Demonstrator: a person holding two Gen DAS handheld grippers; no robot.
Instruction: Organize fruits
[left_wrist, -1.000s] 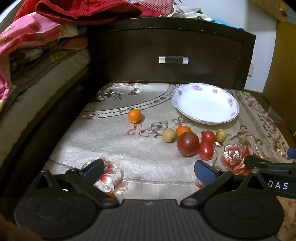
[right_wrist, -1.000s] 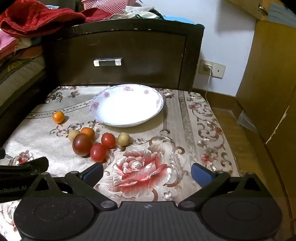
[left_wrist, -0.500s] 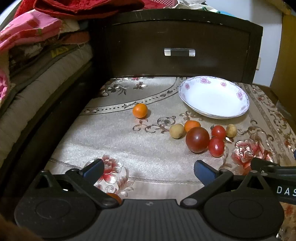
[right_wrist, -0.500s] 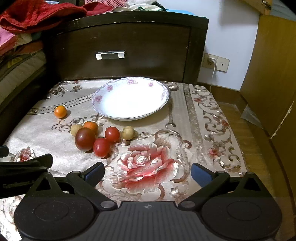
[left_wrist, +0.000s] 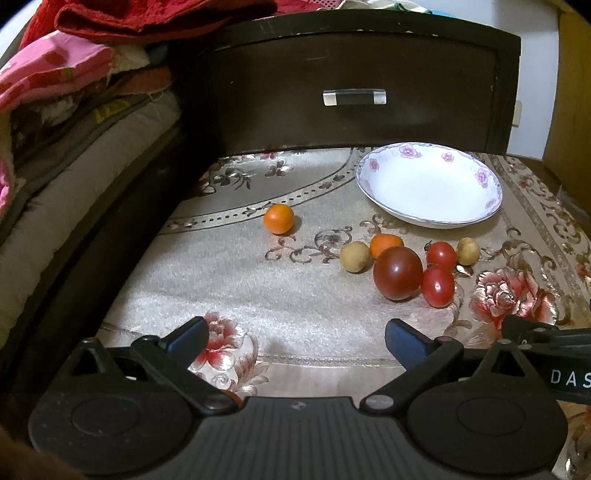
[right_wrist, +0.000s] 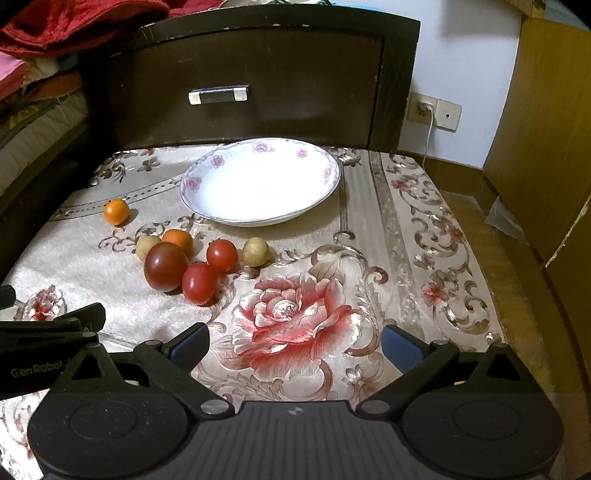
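Note:
A white floral plate stands empty at the back of the cloth-covered table. In front of it lie a large dark red tomato, two small red tomatoes, two tan round fruits and an orange fruit. Another orange fruit lies apart to the left. My left gripper is open and empty, near the front edge. My right gripper is open and empty over the rose pattern.
A dark wooden drawer front rises behind the table. Stacked bedding lies to the left. A wooden cabinet and a wall socket are at the right. The table drops off at the right edge.
Both grippers have moved forward and a little lower toward the fruits, so plate and fruits look larger. The fruits have not moved. Both grippers stay open.

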